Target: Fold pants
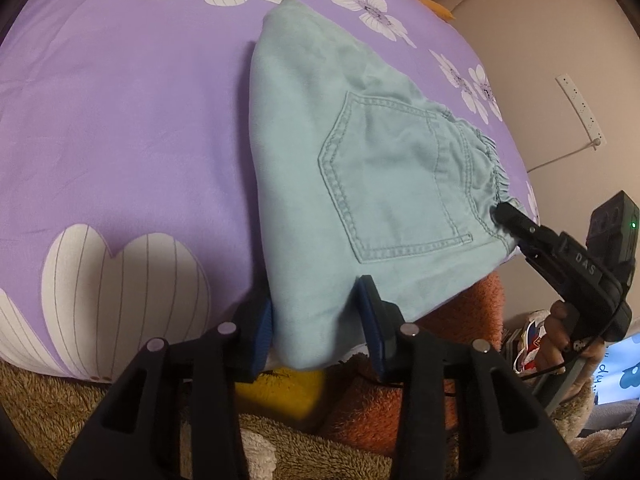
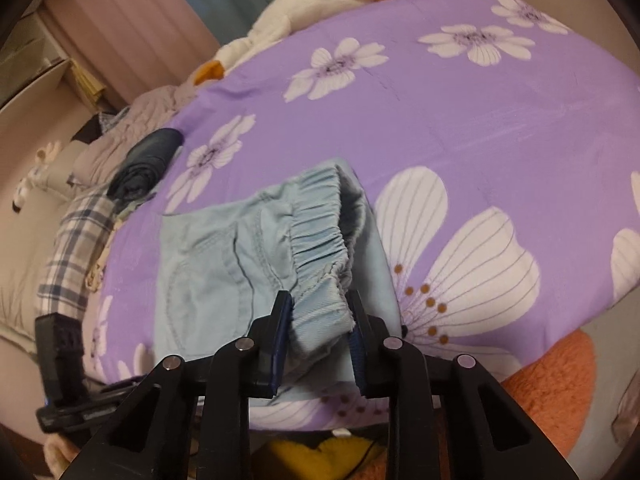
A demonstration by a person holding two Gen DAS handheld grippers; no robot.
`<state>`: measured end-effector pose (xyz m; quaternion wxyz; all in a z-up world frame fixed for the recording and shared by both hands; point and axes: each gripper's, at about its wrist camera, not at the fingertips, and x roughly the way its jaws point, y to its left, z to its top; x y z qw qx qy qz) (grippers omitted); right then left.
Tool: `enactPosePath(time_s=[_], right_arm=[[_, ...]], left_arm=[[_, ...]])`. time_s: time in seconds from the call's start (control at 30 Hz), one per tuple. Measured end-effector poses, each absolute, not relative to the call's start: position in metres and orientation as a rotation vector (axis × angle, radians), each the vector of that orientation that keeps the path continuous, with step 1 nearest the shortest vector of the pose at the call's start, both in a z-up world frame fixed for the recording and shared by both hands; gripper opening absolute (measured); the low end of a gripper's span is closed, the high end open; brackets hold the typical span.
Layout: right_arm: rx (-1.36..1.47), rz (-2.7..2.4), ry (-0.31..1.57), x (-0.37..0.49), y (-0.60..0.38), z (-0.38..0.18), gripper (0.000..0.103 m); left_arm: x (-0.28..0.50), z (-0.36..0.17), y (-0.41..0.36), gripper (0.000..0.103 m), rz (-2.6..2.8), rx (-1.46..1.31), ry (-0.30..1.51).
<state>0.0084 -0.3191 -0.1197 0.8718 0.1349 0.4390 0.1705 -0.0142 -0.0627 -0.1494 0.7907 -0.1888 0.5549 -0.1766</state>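
Light teal pants [image 1: 360, 168] lie folded on a purple flowered bedsheet [image 1: 120, 120], back pocket up, with the elastic waistband [image 2: 316, 236] toward the bed's right edge. My left gripper [image 1: 316, 328] is closed over the near folded edge of the pants, and fabric fills the gap between its blue pads [image 1: 262, 332]. My right gripper [image 2: 318, 320] is shut on the bunched end of the waistband. In the left wrist view the right gripper [image 1: 510, 232] bites the waistband corner at the bed's edge, held by a person's hand [image 1: 560, 328].
A white plush toy with orange parts [image 2: 304, 4] lies at the far side of the bed. A dark rolled garment [image 2: 148, 164] and plaid cloth [image 2: 76, 240] sit at the left. An orange fuzzy blanket [image 1: 440, 360] and a yellow item [image 1: 280, 392] lie below the near edge.
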Motion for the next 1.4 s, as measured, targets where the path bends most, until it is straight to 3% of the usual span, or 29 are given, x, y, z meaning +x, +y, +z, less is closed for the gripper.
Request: enactPosePath(time_s=[0.23,1.4], right_arm=[[0.296,0.332,0.983,0.018,-0.327,-0.147,0.027],[0.254,0.332,1.008,0.019,-0.325,-0.143,0.031]], left_arm=[[-0.014,-0.149,-0.063,0.042,-0.364,-0.398,1.201],[-0.021,-0.148,-0.050,0.047,-0.348,-0.521,1.300]])
